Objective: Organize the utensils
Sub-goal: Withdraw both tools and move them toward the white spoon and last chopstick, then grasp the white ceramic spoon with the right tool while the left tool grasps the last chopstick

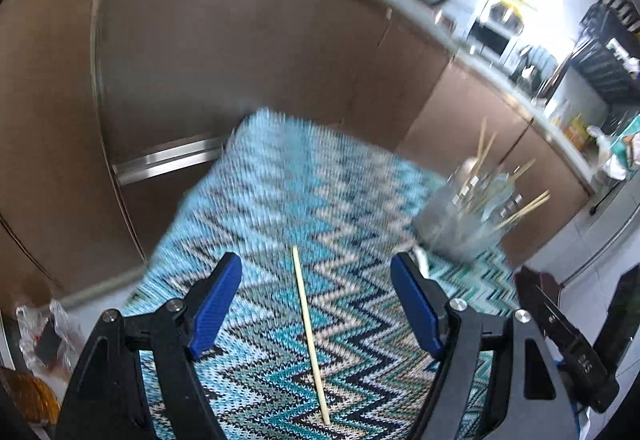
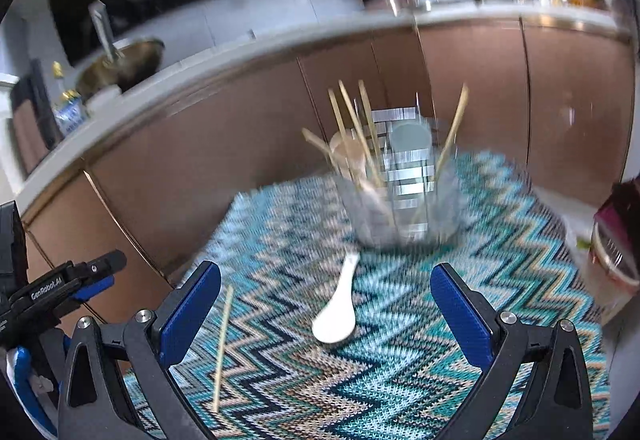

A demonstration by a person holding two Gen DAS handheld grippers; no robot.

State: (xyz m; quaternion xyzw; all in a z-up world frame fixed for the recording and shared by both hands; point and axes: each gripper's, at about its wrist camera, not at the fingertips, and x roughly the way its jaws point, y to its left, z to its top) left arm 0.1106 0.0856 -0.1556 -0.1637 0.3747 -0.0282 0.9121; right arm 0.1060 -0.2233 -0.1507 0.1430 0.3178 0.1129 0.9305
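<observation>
A single wooden chopstick point(image 1: 310, 334) lies on the zigzag-patterned cloth point(image 1: 280, 199), between the open fingers of my left gripper point(image 1: 316, 272), which hovers above it and is empty. A clear holder point(image 1: 466, 215) with several chopsticks stands to the right. In the right wrist view the holder point(image 2: 400, 195) stands ahead, a white spoon point(image 2: 338, 304) lies on the cloth point(image 2: 500, 280) between the open fingers of my right gripper point(image 2: 326, 280), and the chopstick point(image 2: 223, 348) lies at the left. The left gripper point(image 2: 72, 284) shows at the far left.
Brown cabinet fronts point(image 2: 180, 159) and a white counter edge point(image 2: 200, 55) run behind the table. A cup and dark box point(image 2: 616, 248) sit at the right table edge. A plastic bag with items point(image 1: 44, 336) lies at the lower left.
</observation>
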